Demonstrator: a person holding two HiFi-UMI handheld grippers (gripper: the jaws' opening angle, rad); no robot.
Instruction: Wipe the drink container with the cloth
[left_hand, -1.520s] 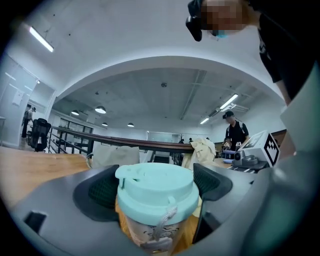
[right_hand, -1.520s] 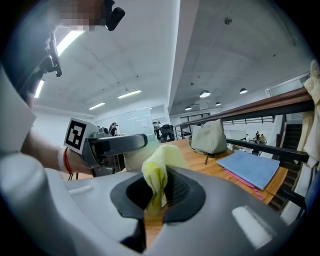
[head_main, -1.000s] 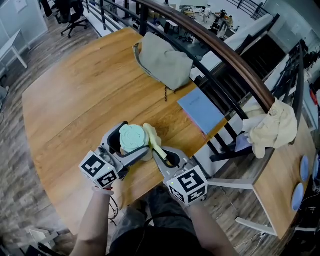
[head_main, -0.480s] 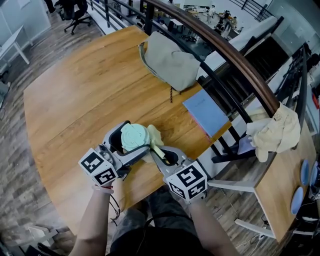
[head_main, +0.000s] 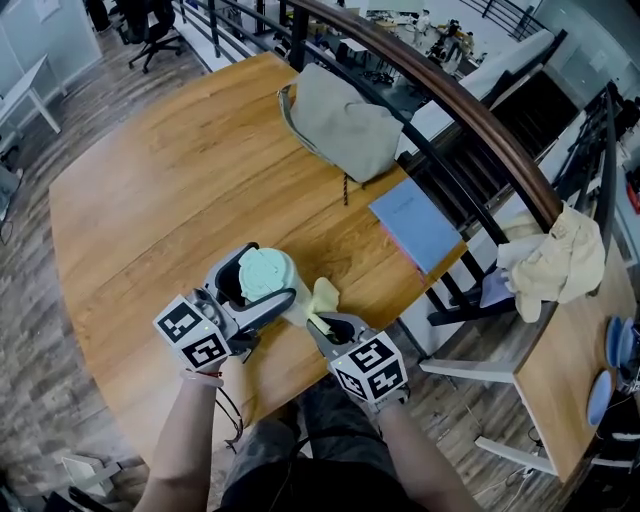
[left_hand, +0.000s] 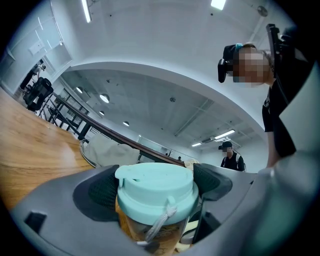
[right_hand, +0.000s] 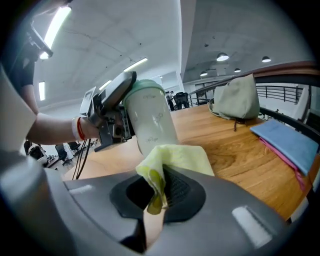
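Note:
My left gripper (head_main: 262, 285) is shut on the drink container (head_main: 264, 274), a clear tumbler with a mint-green lid (left_hand: 154, 187) and a white cord loop. I hold it tilted above the wooden table (head_main: 170, 190). My right gripper (head_main: 322, 323) is shut on a yellow cloth (head_main: 324, 294), which sticks up out of its jaws. In the right gripper view the cloth (right_hand: 175, 160) lies just in front of the container's side (right_hand: 150, 122); whether they touch cannot be told.
A beige bag (head_main: 340, 120) lies at the table's far edge beside a blue folder (head_main: 415, 224). A dark railing (head_main: 470, 115) runs along the right. A cream cloth (head_main: 550, 262) hangs on a chair past the table. Another person (left_hand: 230, 156) stands far off.
My right gripper has drawn back toward me and to the right with the yellow cloth, off the container's side. The left gripper and container have hardly moved.

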